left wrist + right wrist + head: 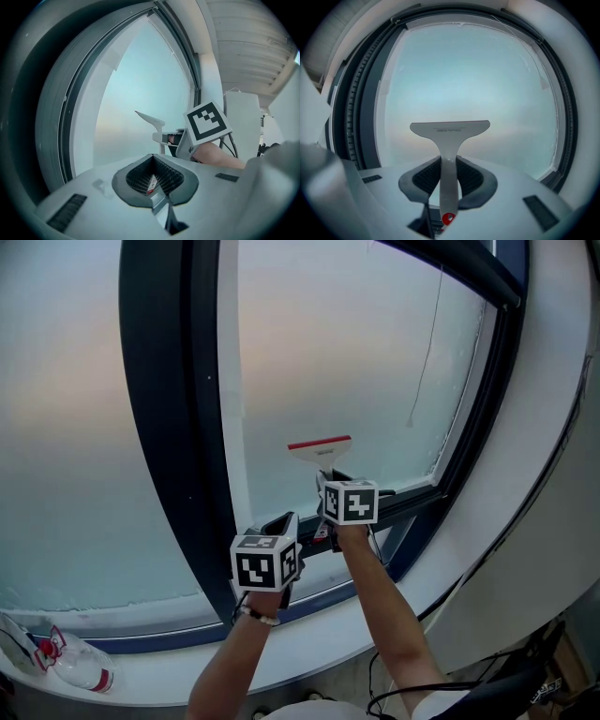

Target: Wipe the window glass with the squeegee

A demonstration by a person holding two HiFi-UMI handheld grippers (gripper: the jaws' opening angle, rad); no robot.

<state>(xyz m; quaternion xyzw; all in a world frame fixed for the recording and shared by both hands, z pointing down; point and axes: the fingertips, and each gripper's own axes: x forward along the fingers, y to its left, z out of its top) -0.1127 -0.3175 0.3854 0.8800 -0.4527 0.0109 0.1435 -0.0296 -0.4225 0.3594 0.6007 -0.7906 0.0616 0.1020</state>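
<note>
Risks, my read: the bottle (80,667) lies on the near sill (159,677) at far left, well apart from both hands, so it matters only if an elbow swings wide. The main risk is the grip. The right gripper (448,177) pinches the squeegee (449,136) on its narrow handle only, so a hard push on the glass could twist or slip the handle between the pads and leave streaks. The blade sits low on the right-hand pane, just above the bottom frame (412,505), so a downward stroke could knock the head or gripper into it. A stroke to the left could meet the dark mullion (173,427). A thin cord (427,352) hangs far right, and a wide sweep might snag it. No view settles whether the blade touches the window glass (375,362). Pose: both forearms reach up and away from the near edge. The left gripper (154,180) is nearer and lower, just left of the right one, jaws pressed together. A small red-white sliver shows at the seam and I can't identify it. It does no work on the tool. The right forearm (389,615) is extended further, with its gripper near the pane and the handle upright between the jaws. The head is level and its red edge is uppermost, left of the pane's centre.
</note>
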